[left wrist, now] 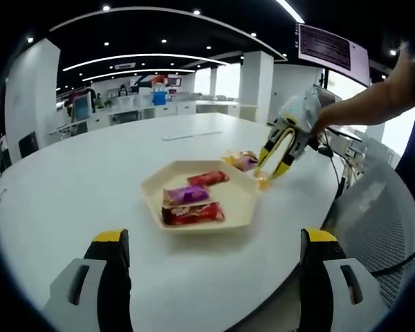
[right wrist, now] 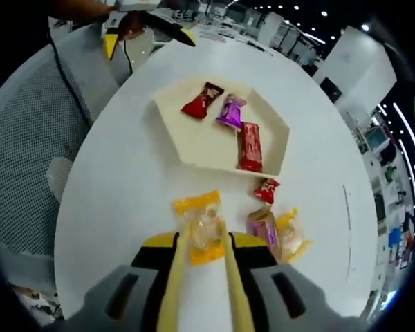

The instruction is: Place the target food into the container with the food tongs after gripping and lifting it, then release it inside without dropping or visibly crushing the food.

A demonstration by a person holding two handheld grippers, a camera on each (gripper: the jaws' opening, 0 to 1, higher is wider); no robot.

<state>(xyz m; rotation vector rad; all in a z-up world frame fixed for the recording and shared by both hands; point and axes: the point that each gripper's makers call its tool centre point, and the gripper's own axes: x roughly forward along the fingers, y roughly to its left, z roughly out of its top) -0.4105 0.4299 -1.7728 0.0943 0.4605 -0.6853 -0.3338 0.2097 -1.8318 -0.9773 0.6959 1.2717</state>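
Note:
A beige tray [left wrist: 151,191] holds a red snack [left wrist: 207,178], a purple one [left wrist: 185,194] and another red one [left wrist: 192,214]. My left gripper [left wrist: 214,236] is open at the tray's near side, jaws wide apart and empty. My right gripper [right wrist: 202,243] is shut on yellow food tongs [right wrist: 228,277]. The tongs' tips straddle a yellow snack packet [right wrist: 200,235] lying on the white table just outside the tray [right wrist: 194,138]. In the left gripper view the right gripper [left wrist: 285,138] and its tongs [left wrist: 271,160] slant down to that packet [left wrist: 263,182].
Loose snacks lie beside the packet: a small red one [right wrist: 266,189], a brownish one [right wrist: 265,225] and a yellow one [right wrist: 290,236]. A grey mesh chair [right wrist: 34,159] stands at the table's edge. Across the tray, a hand [right wrist: 131,24] holds the left gripper.

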